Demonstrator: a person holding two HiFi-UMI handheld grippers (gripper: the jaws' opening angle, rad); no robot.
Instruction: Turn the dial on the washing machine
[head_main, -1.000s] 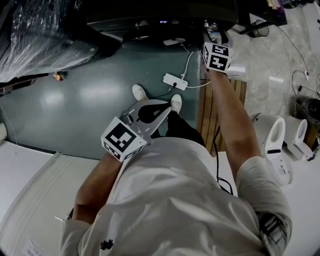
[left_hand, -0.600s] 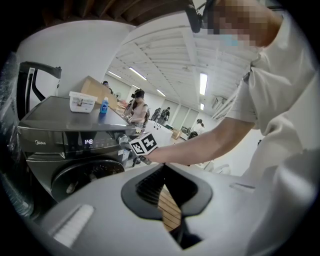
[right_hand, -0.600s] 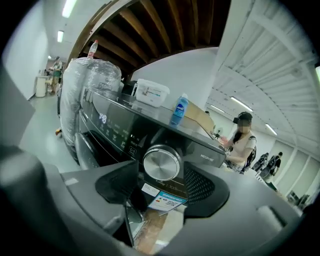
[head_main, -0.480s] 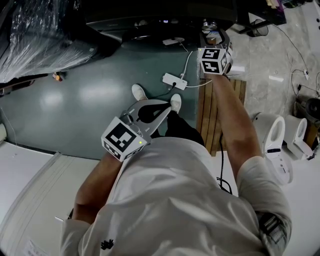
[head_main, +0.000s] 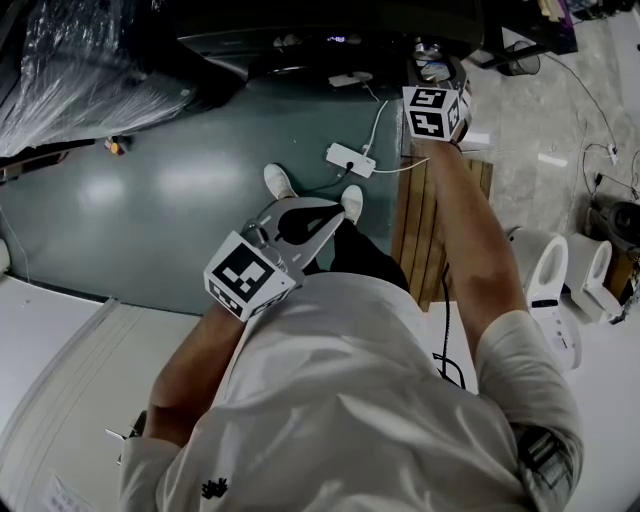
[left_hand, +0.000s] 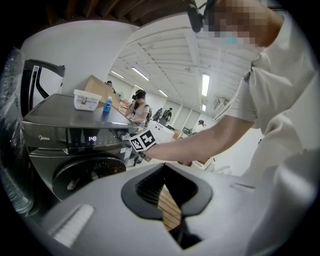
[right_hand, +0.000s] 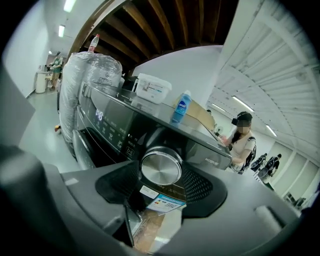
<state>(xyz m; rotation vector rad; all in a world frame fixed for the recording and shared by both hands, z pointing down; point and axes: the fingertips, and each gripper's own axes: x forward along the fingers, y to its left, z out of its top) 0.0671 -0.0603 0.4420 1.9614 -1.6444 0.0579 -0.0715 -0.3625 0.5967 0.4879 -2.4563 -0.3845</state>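
The dark washing machine stands at the top of the head view. Its round silver dial fills the middle of the right gripper view, on the control panel. My right gripper reaches out to the panel at arm's length, its marker cube just below the machine. Its jaws sit around the dial and look shut on it. My left gripper hangs close to my body, shut and empty, pointing toward the machine from a distance.
A white power strip with its cable lies on the green floor. A wooden platform runs under my right arm. White toilets stand right, a plastic-wrapped bulk left. A white box and blue bottle sit on the machine.
The right gripper's marker cube twisted at the dial and shifted slightly, then came back near its first position. The left gripper stayed still.
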